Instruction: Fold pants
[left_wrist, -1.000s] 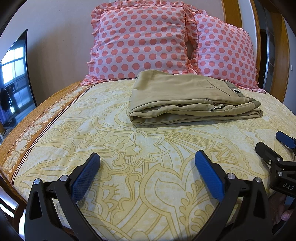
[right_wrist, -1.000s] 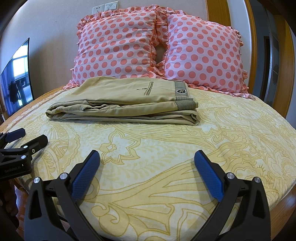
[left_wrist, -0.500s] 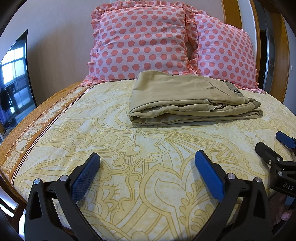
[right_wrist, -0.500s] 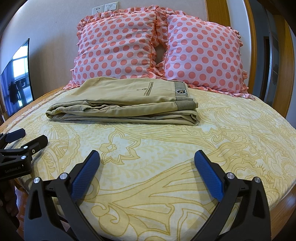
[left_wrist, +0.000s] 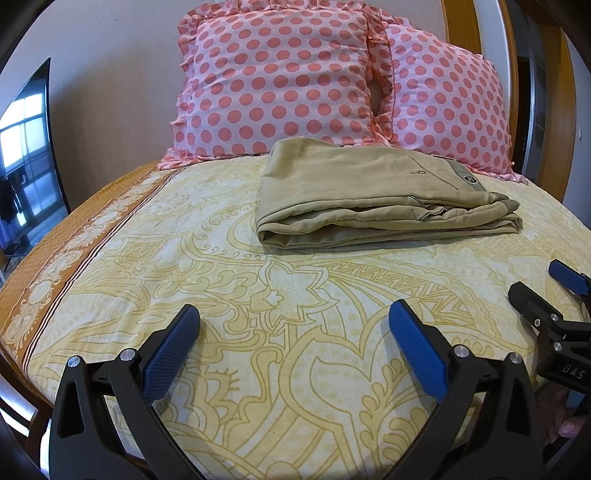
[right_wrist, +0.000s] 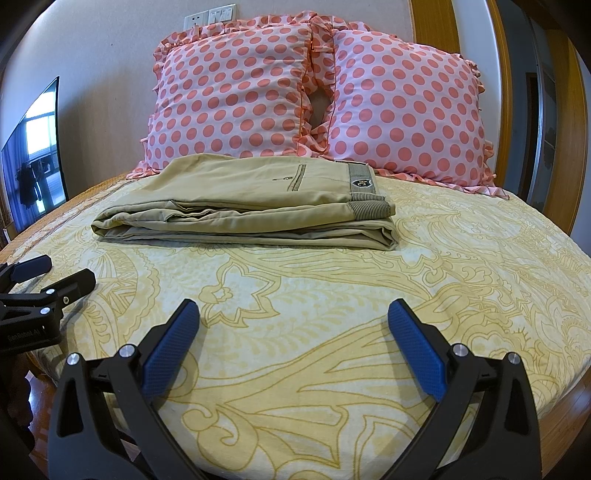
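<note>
Khaki pants lie folded in a flat stack on the yellow patterned bedspread, in front of the pillows; they also show in the right wrist view, waistband to the right. My left gripper is open and empty, held over the bed's near part, well short of the pants. My right gripper is open and empty too, equally far back. Each gripper shows at the edge of the other's view: the right one, the left one.
Two pink polka-dot pillows lean on the wall behind the pants. A dark TV screen stands at the left. A wooden door frame is at the right. The bed's brown border runs along the left edge.
</note>
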